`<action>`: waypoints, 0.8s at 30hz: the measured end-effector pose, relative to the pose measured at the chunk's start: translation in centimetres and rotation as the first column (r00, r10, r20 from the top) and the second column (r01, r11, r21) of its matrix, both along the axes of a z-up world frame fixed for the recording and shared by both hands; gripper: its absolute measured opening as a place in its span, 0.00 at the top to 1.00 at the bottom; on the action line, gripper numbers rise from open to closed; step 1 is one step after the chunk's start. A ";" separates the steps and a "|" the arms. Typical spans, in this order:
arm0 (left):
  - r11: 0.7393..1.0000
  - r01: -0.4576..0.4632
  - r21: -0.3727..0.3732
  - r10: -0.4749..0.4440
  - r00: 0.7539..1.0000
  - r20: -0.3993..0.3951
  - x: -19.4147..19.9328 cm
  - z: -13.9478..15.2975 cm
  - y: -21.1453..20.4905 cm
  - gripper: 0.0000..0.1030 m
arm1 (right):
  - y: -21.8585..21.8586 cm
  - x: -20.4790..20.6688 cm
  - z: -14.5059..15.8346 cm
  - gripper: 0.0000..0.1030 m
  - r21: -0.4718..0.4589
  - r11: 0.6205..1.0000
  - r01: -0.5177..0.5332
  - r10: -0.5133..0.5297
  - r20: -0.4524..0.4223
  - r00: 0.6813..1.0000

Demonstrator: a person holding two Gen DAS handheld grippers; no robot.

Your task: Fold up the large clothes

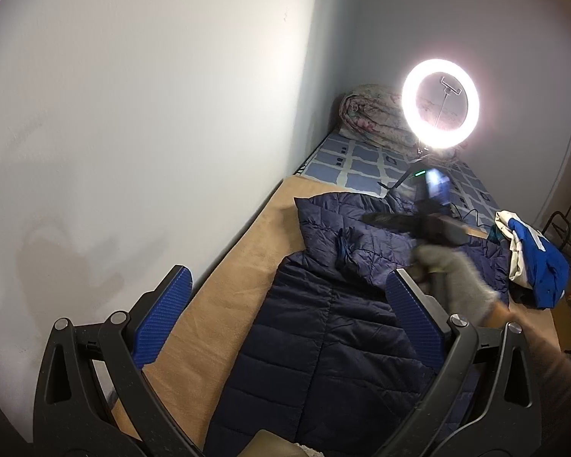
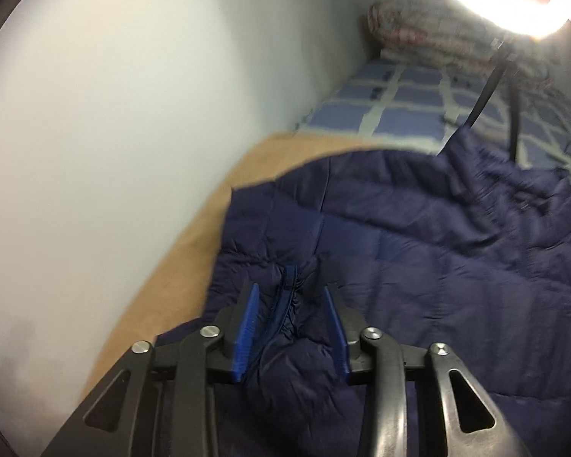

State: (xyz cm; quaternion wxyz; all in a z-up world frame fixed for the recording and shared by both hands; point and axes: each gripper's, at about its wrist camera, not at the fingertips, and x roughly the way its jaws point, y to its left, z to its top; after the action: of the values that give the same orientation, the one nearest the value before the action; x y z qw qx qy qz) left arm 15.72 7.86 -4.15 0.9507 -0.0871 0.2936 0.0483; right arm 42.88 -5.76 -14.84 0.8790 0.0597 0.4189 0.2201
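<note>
A navy quilted jacket point(image 1: 323, 323) lies spread on a tan blanket point(image 1: 228, 285) on the bed. My left gripper point(image 1: 289, 272) hovers above its lower part, open wide, with nothing between the blue pads. In the right wrist view the jacket point(image 2: 418, 247) fills the lower right. My right gripper point(image 2: 291, 287) stands partly open over a folded-in sleeve. The sleeve's gathered cuff point(image 2: 287, 278) lies loose between the pads point(image 2: 247, 327), which do not press on it. From the left wrist view that gripper is a dark blur point(image 1: 437, 228) held by a grey-gloved hand point(image 1: 453, 278).
A white wall runs along the bed's left side. A lit ring light point(image 1: 440, 103) on a tripod stands on the blue checkered sheet point(image 1: 361, 163), with a rolled floral quilt point(image 1: 369, 114) behind it. A blue and white garment point(image 1: 533, 262) is heaped at the right edge.
</note>
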 end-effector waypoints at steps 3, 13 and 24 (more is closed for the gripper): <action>1.000 0.004 0.005 -0.004 1.000 0.006 -0.2 0.0 0.4 0.00 | -2.4 -2.6 3.0 0.51 0.006 1.000 0.023 -0.024 0.053 0.998; 0.998 0.063 0.012 -0.063 0.998 -0.027 -0.8 -0.5 1.3 0.00 | -12.6 -14.5 10.3 0.28 -0.047 0.986 0.161 -0.150 0.184 0.971; 0.972 0.232 -0.041 -0.235 0.955 -0.179 -2.5 -5.7 0.9 0.00 | -25.7 -32.8 12.1 0.15 0.002 0.947 0.320 -0.311 0.242 0.919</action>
State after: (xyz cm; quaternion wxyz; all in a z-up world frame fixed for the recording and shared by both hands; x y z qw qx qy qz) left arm 13.19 8.78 -9.84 0.9180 -0.0562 0.3881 -0.0593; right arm 10.06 -31.41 -2.72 0.9479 0.0827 0.2989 0.0733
